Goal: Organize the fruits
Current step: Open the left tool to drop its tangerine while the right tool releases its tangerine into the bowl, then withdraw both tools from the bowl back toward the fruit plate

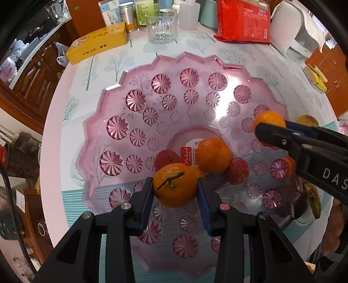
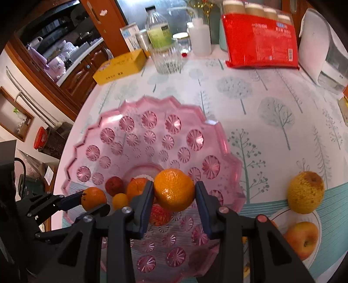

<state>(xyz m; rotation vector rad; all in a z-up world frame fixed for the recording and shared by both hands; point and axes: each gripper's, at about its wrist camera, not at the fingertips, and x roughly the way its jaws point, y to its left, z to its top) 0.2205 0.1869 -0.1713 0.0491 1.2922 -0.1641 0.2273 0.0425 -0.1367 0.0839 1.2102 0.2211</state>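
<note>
My left gripper [image 1: 175, 185] is shut on a stemmed mandarin [image 1: 174, 191], low over the near side of the pink cut-glass bowl [image 1: 121, 126]. In the bowl's middle lie an orange [image 1: 213, 155] and two red fruits [image 1: 166, 160]. My right gripper [image 2: 174, 189] is shut on a second mandarin [image 2: 174, 196] above the bowl [image 2: 152, 139]. The left wrist view shows the right gripper [image 1: 271, 127] coming in from the right with its fruit. In the right wrist view the left gripper [image 2: 94, 200] is at the bowl's left rim.
A spotted yellow apple [image 2: 305, 191] lies on the tablecloth right of the bowl, and a red-yellow apple [image 2: 302, 238] sits on a white plate [image 2: 316, 217]. A browned banana [image 1: 313, 200] is nearby. At the back stand a glass [image 1: 162, 28], a yellow box [image 1: 97, 43] and a red packet [image 1: 243, 20].
</note>
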